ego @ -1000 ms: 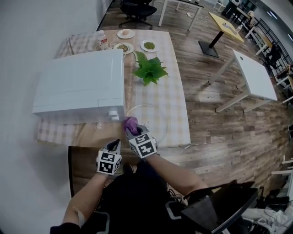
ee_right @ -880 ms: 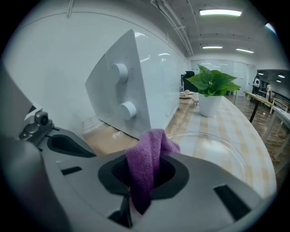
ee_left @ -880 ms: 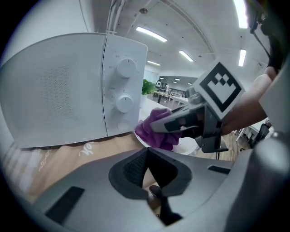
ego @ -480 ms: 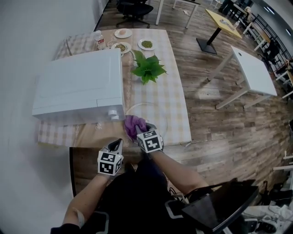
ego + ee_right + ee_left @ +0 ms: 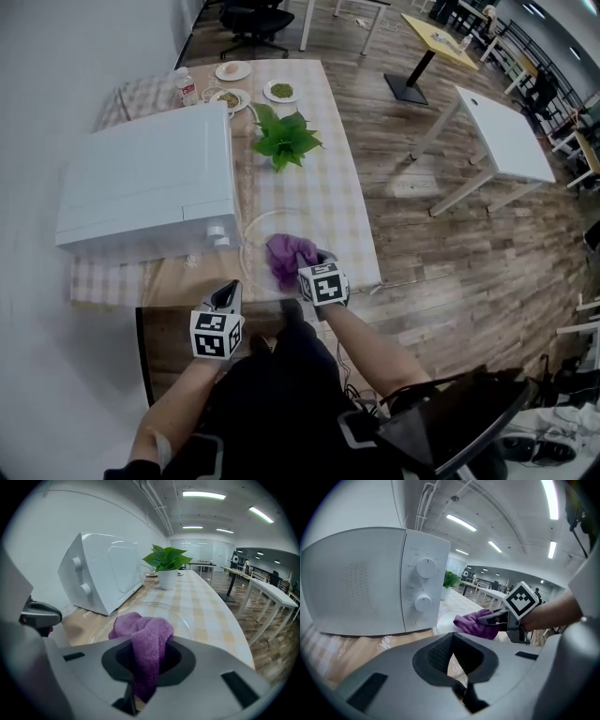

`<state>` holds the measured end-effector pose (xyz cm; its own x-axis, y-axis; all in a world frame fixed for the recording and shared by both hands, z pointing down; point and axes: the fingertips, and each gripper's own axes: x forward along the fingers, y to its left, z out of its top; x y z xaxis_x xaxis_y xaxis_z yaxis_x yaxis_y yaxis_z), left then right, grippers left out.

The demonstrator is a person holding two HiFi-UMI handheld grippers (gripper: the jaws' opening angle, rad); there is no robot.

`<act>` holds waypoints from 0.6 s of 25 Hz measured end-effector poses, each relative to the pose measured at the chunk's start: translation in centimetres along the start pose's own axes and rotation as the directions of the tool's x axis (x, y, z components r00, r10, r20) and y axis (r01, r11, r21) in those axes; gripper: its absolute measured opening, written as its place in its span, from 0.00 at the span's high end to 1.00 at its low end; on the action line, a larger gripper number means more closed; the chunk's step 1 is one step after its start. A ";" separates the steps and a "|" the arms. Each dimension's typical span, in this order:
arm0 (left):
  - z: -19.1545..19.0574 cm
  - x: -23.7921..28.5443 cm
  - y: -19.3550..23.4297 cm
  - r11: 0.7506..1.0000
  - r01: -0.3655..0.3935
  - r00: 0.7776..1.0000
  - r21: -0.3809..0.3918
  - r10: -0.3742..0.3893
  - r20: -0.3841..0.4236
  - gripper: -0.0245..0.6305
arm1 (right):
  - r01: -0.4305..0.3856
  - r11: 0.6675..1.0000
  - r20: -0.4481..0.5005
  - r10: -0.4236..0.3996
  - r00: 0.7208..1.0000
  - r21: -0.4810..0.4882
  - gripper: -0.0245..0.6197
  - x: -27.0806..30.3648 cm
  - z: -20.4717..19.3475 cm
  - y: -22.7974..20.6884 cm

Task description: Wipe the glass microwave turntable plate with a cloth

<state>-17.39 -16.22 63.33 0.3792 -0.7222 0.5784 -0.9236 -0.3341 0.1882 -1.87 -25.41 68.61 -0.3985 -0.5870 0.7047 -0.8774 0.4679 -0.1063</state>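
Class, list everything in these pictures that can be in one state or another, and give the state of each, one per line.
microwave: door shut.
glass turntable plate: out of the microwave, lying flat on the table.
purple cloth: bunched, resting on the glass turntable plate.
right gripper: fingers shut on the purple cloth.
left gripper: fingers shut, empty.
potted plant: upright.
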 end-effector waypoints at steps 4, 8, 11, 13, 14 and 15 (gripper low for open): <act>0.3 0.0 0.2 1.000 -0.011 1.000 0.014 0.011 0.005 0.95 | 0.039 0.999 -0.005 -0.038 0.999 0.016 0.86 -0.9 -0.6 -2.3; 0.7 -0.3 0.1 1.000 -0.007 1.000 -0.007 0.007 0.027 0.95 | 0.087 0.996 -0.005 -0.087 0.996 0.026 0.86 -2.2 -1.3 -4.9; 0.9 -0.4 0.2 1.000 -0.001 0.999 0.011 0.001 0.034 0.95 | 0.124 0.992 0.001 -0.124 0.992 0.029 0.86 -3.3 -1.7 -6.7; 1.1 -0.4 0.5 1.000 -0.007 0.999 0.025 0.006 0.034 0.95 | 0.147 0.988 0.001 -0.147 0.989 0.038 0.86 -3.9 -2.1 -7.9; 1.2 -0.5 0.7 1.000 -0.010 0.999 0.025 0.009 0.037 0.95 | 0.159 0.986 -0.001 -0.159 0.987 0.041 0.86 -4.2 -2.3 -8.4; 1.4 -0.6 0.8 1.000 -0.011 0.999 0.021 0.010 0.043 0.95 | 0.171 0.984 -0.002 -0.171 0.985 0.042 0.86 -4.6 -2.5 -8.9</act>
<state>-18.24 -16.88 62.07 0.3720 -0.7508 0.5458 -0.9262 -0.3390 0.1650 8.43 -25.26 68.10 -0.2421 -0.6570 0.7140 -0.9430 0.3325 -0.0138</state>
